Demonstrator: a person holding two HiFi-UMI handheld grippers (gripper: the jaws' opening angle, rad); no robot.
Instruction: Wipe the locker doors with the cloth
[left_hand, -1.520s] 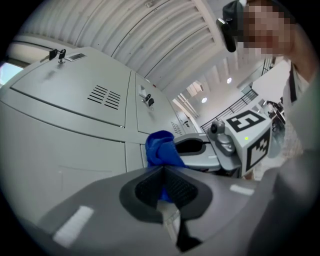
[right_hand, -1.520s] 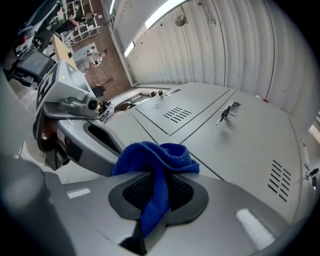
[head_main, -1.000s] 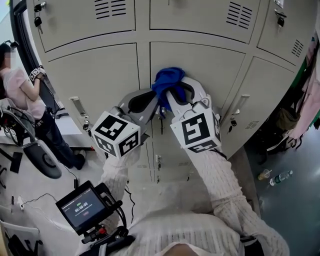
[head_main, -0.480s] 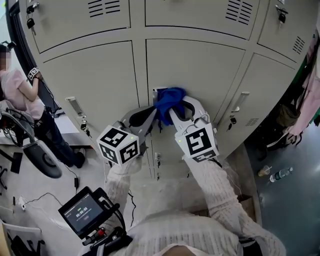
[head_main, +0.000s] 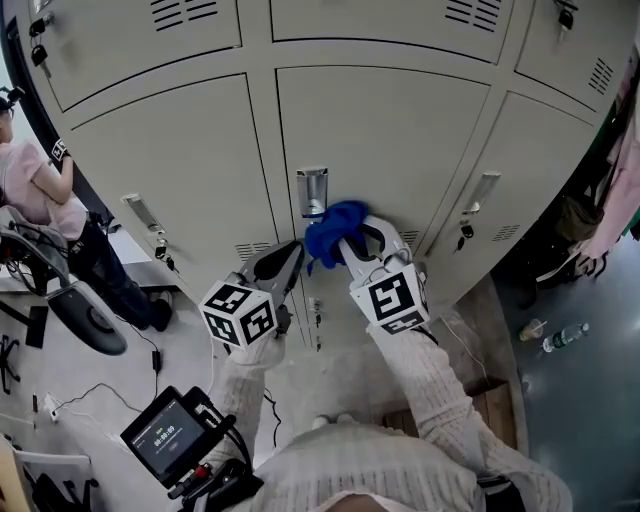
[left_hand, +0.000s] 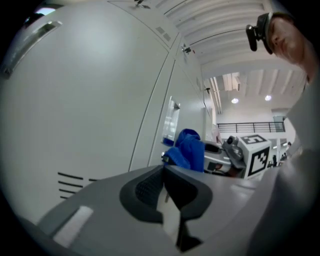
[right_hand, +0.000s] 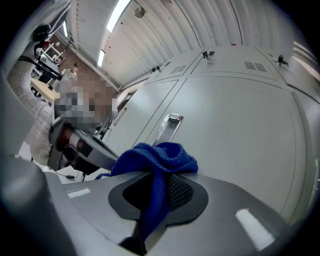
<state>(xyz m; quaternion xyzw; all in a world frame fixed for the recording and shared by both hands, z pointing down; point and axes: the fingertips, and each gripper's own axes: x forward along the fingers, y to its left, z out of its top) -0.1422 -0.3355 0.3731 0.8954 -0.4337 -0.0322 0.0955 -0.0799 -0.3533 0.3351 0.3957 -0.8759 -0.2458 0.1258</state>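
Observation:
A bunched blue cloth is pressed against the grey locker door just right of its metal handle. My right gripper is shut on the blue cloth, which hangs down between its jaws, with the handle beyond. My left gripper sits just left of the cloth, below the handle, shut with nothing in it. In the left gripper view its jaws meet, and the cloth and the right gripper's marker cube lie ahead.
Neighbouring locker doors carry handles with keys. A person in pink stands at the left beside a chair. A small screen hangs at my waist. Bottles lie on the floor at right.
Both grippers and the cloth have moved down the locker door, from the upper edge of the door to beside its handle. The left gripper has drawn back a little.

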